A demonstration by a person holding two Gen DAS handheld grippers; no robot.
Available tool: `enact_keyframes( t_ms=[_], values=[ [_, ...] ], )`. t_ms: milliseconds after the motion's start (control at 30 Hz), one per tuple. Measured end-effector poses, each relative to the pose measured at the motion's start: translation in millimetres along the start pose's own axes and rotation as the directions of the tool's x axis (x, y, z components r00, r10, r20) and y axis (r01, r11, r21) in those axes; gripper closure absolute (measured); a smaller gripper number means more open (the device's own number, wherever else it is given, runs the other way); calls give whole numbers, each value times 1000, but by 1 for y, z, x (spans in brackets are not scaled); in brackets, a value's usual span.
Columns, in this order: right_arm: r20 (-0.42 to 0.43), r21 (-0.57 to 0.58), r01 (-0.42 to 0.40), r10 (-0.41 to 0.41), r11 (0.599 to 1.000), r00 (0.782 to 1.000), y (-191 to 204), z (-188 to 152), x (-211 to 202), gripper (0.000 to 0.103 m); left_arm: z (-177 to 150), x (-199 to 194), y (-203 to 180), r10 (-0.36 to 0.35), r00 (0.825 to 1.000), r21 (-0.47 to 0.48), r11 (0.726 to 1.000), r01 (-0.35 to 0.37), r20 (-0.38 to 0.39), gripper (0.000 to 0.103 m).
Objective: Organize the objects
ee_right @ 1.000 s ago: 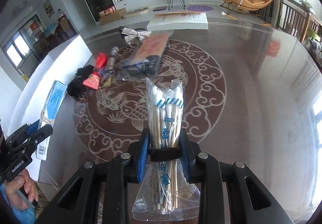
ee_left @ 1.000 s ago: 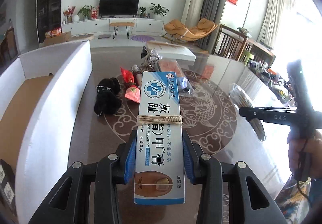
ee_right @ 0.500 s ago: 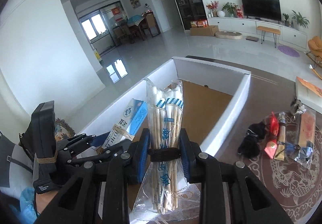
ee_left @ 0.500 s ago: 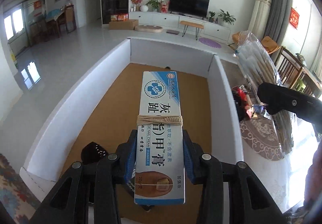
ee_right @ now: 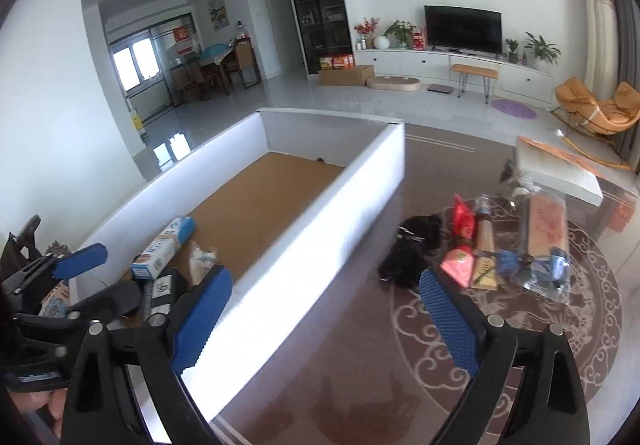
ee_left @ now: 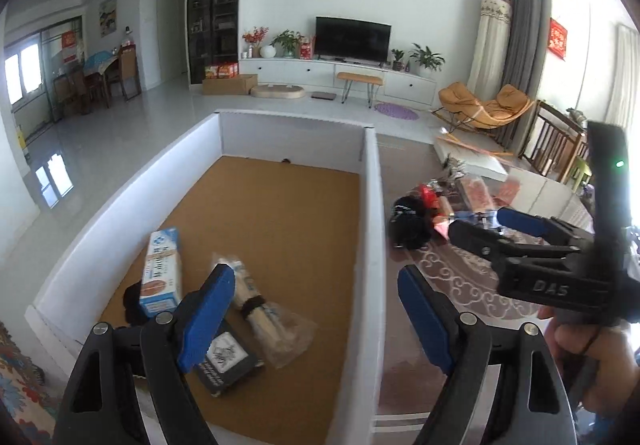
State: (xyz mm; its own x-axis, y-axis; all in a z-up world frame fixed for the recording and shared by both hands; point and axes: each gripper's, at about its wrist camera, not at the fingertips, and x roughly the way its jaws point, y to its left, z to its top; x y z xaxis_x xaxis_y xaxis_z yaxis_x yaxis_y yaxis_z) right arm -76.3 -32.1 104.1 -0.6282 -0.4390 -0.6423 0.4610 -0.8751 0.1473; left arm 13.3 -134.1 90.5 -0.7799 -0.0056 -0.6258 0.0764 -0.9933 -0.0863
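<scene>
From the left wrist view, the left gripper (ee_left: 316, 313) hangs wide open and empty over the near right part of a white box (ee_left: 372, 205) with a brown floor. In the near end of the box lie a blue and white carton (ee_left: 162, 271), a clear bag of sticks (ee_left: 264, 319) just right of it, and a black booklet (ee_left: 228, 359) nearest the camera. To the right, the right gripper (ee_left: 472, 223) is also spread open, holding nothing, and points toward a pile (ee_left: 436, 205) of loose items on the patterned table (ee_left: 460, 285) outside the box. From the right wrist view, the right gripper (ee_right: 324, 309) gapes empty above the box's right wall, the pile (ee_right: 480, 249) lies ahead to the right, and the left gripper (ee_right: 76, 277) shows open at the left edge. Half a second ago the left gripper clamped the carton and the right one clamped the bag; both items now rest in the box and both tools have let go. The drop-off step looks finished; the next move likely calls for swinging right to the pile, perhaps the black bundle (ee_right: 412, 249) nearest the box, and closing on an item.
</scene>
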Motion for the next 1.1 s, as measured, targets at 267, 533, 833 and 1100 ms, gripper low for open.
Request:
enact_keyframes(
  t_ms=[267,533,833,1100],
  values=[
    [-165,64,403,-388,913,907,-175,-95,-26,8,-66,22,-173,-339,921,165,914,371,-189,0],
    [-248,124,495,-456,860,855,-222,-142,-59,7,-88,95,-216,-175,958,273,933,236,-229,0],
    [-238,164,480,-438,862,867,-219,-143,-58,6,-87,129,-204,-133,961,284,937,201,-242,0],
    [-254,210,467,-414,859,874,-225,-145,-56,3,-87,139,-199,-143,946,248,944,219,-291,0]
  ],
)
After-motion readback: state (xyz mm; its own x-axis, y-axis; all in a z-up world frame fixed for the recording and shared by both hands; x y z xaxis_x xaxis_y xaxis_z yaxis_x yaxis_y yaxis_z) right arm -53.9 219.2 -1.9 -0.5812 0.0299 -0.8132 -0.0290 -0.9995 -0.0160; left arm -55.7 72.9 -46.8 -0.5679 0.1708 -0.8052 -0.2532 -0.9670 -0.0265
